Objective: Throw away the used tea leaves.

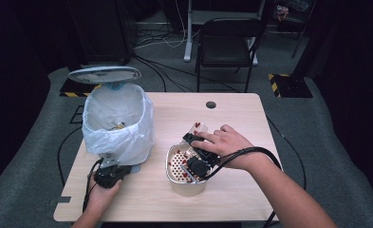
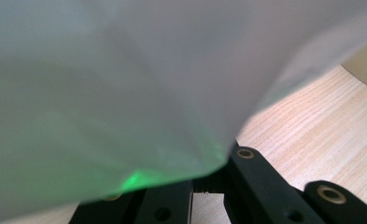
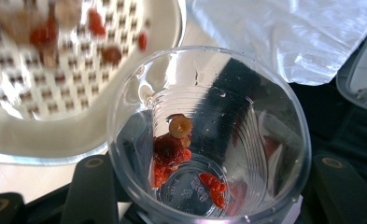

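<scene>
The right tool clamps a clear ribbed plastic cup, red berry bits stuck inside, above the perforated strainer bowl; the left tool is closed, holding nothing visible, beside the bag-lined bin.

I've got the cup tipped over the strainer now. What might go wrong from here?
1. Red bits cling to the wall inside the clear plastic cup; they may stay stuck, or drop on the table if the right claw swings wide of the strainer basket.
2. The thin cup could buckle if squeezed harder.
3. The left claw sits low at the bagged bin; a tug may tip it.
</scene>
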The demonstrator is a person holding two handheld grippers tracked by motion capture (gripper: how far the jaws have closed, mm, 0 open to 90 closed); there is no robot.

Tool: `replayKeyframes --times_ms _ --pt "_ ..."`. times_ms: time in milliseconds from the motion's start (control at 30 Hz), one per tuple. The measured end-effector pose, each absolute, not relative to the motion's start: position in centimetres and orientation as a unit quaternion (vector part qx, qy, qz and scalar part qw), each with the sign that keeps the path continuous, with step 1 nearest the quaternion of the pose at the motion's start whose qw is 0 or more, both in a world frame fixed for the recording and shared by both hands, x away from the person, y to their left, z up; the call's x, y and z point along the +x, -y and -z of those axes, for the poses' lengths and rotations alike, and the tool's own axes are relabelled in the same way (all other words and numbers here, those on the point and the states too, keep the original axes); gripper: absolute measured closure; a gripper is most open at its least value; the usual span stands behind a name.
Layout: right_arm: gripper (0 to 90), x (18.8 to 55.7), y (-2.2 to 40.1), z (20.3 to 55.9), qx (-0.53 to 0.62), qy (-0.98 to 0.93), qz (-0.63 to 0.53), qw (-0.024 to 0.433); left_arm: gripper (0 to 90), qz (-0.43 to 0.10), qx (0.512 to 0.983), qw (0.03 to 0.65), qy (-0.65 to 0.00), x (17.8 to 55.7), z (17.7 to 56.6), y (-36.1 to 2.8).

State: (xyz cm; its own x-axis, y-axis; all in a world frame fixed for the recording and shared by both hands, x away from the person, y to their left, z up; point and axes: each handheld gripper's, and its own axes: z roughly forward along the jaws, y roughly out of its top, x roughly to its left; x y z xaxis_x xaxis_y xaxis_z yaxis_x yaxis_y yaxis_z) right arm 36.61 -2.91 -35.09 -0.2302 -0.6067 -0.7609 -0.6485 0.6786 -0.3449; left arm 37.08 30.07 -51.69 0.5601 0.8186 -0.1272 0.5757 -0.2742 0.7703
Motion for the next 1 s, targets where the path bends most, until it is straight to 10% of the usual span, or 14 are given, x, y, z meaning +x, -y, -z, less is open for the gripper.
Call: replayKeyframes --times_ms 1000 --pt "41.4 40.5 4.9 30.9 -0.104 -0.899 -0.298 0.303 90.0 -0.148 0.781 0.410 -0.447 37.1 51.7 -30.1"
